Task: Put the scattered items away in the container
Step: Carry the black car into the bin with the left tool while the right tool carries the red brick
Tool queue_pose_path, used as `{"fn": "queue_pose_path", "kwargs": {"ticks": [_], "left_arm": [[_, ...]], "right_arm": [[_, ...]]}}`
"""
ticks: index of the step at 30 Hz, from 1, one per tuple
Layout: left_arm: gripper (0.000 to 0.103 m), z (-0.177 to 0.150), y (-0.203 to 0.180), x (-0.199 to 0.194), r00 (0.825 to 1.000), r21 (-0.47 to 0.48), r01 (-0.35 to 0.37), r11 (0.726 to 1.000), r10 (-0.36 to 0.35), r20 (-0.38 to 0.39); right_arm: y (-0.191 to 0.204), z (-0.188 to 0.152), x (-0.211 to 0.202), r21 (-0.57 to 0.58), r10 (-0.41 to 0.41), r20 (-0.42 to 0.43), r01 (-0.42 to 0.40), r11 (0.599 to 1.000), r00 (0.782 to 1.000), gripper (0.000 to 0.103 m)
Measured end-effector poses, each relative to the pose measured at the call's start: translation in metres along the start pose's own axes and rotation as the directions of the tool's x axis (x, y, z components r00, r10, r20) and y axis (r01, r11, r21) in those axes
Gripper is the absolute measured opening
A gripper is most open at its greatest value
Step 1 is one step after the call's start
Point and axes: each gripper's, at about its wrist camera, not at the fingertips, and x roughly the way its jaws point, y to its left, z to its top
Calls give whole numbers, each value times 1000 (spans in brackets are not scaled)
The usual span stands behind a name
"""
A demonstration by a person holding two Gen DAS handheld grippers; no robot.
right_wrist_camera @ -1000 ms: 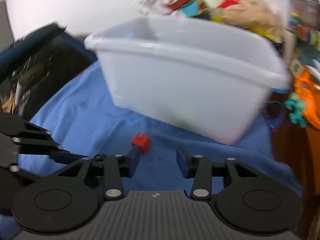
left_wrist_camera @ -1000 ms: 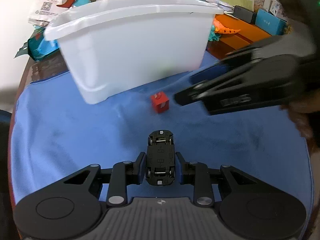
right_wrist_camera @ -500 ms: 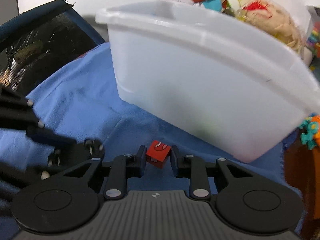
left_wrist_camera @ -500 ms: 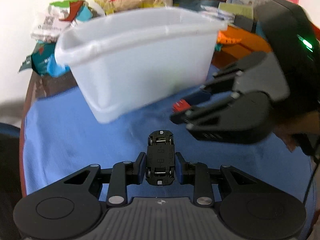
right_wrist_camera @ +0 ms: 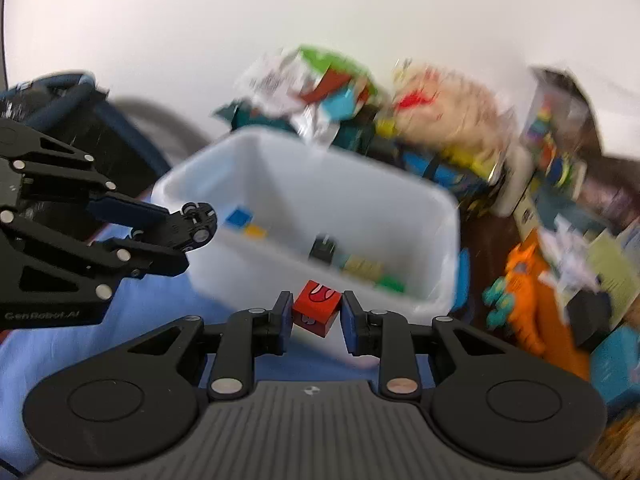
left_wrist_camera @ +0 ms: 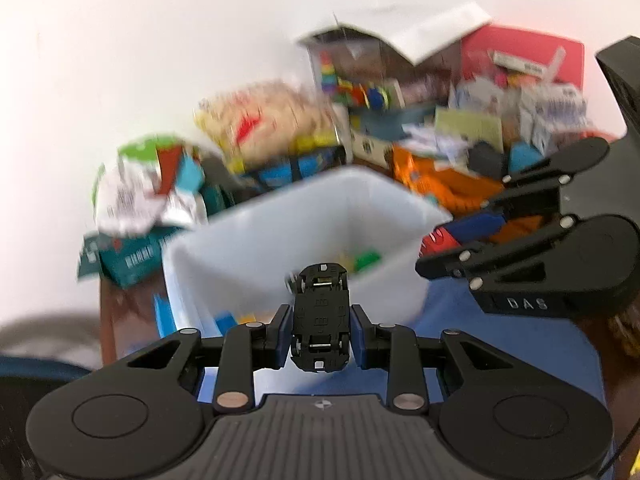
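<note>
My left gripper point(left_wrist_camera: 320, 326) is shut on a black toy car point(left_wrist_camera: 320, 316), wheels up, held above the near rim of the white bin point(left_wrist_camera: 248, 248). My right gripper point(right_wrist_camera: 314, 316) is shut on a red block point(right_wrist_camera: 316, 306) and holds it just in front of the white bin point(right_wrist_camera: 400, 216). The bin holds several small coloured blocks point(right_wrist_camera: 360, 266). In the right wrist view the left gripper point(right_wrist_camera: 176, 232) and the toy car point(right_wrist_camera: 192, 226) are at the bin's left end. In the left wrist view the right gripper point(left_wrist_camera: 444, 248) with the red block point(left_wrist_camera: 434, 240) is at the bin's right end.
The bin stands on a blue cloth point(left_wrist_camera: 520, 344). Behind it lies a heap of packets, boxes and toys point(left_wrist_camera: 400, 120), with an orange toy point(right_wrist_camera: 528, 292) to the bin's right. A dark blue chair point(right_wrist_camera: 72, 100) stands at the left.
Both grippers have risen from the cloth up to the bin's rim. The right gripper closed on the red block and lifted it. The left gripper still holds the car.
</note>
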Motion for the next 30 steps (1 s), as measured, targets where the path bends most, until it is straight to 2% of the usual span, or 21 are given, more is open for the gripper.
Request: {"fn": "queue_pose_path", "kwargs": {"ticks": [6, 12, 22, 28, 29, 30], "left_arm": [[33, 33, 8, 22, 998, 21, -51, 998, 50, 39], [33, 42, 26, 60, 998, -52, -62, 997, 62, -2], [33, 26, 43, 112, 994, -124, -61, 990, 50, -93], [34, 20, 44, 127, 991, -119, -60, 991, 45, -125], [35, 19, 45, 128, 990, -123, -60, 991, 43, -131], [41, 19, 45, 130, 990, -125, -56, 991, 39, -137]], "right_arm": [[-20, 27, 7, 72, -6, 75, 1, 997, 997, 29], [-34, 45, 30, 111, -20, 104, 8, 994, 994, 29], [-44, 41, 83, 127, -28, 52, 21, 992, 998, 29], [-44, 35, 100, 125, -14, 17, 12, 992, 1000, 29], [-44, 35, 102, 130, -11, 13, 9, 991, 1000, 30], [-45, 34, 104, 134, -9, 9, 8, 991, 1000, 30]]}}
